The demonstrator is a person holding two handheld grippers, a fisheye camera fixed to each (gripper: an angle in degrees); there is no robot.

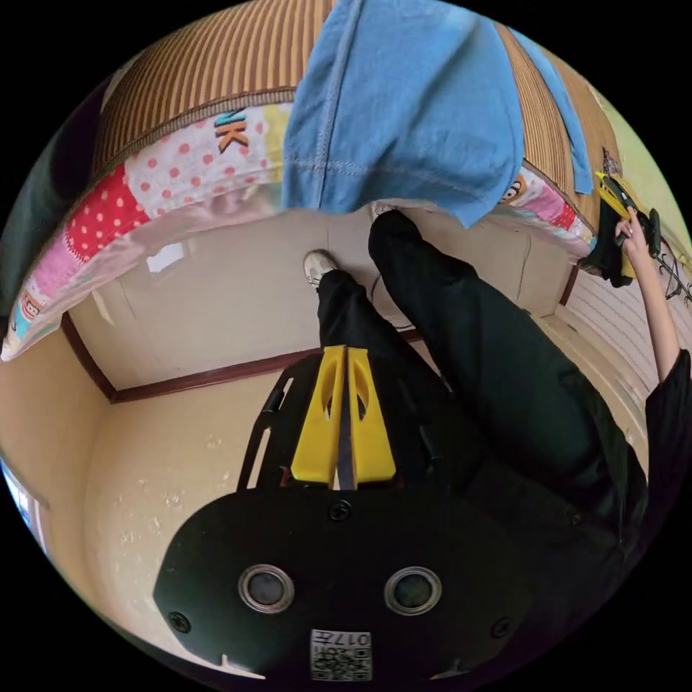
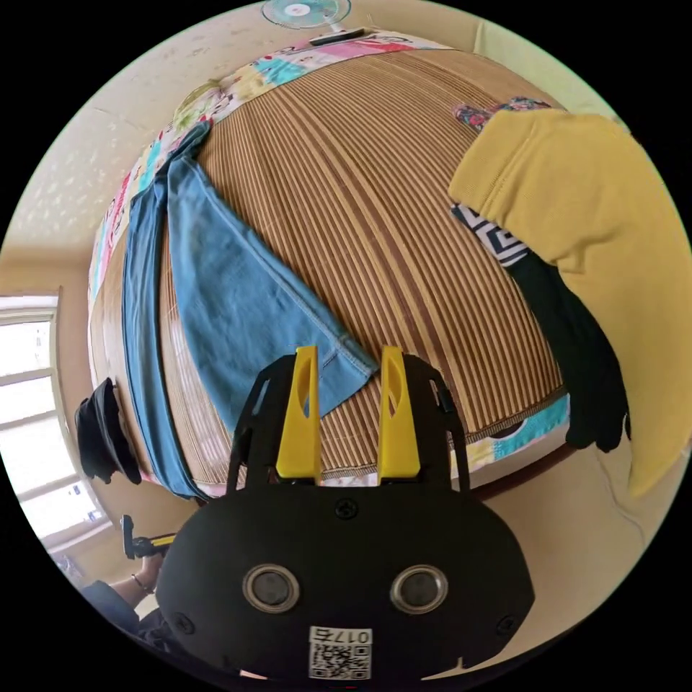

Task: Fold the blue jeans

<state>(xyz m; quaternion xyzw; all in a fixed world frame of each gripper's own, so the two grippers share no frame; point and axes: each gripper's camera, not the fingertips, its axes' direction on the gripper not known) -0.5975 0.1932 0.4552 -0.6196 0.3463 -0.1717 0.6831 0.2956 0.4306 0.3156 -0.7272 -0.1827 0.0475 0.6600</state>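
The blue jeans [image 2: 231, 288] lie spread on a bamboo mat [image 2: 404, 216] on a bed, one leg running along the mat's edge. In the right gripper view my right gripper [image 2: 349, 357] is open, and a hem corner of the jeans lies between its yellow jaws. In the left gripper view a part of the jeans [image 1: 404, 108] hangs over the bed's edge. My left gripper [image 1: 344, 355] is shut with nothing in it, away from the bed, with the person's dark trouser legs behind it. A hand holds the right gripper [image 1: 609, 193] at the far right by the bed.
A yellow garment [image 2: 577, 216], a black one [image 2: 584, 360] and a patterned cloth [image 2: 497, 241] lie on the mat's right side. A patchwork quilt [image 1: 166, 180] hangs under the mat. The person's legs [image 1: 490, 360] stand on the pale floor [image 1: 216, 303]. A fan [image 2: 306, 11] stands beyond the bed.
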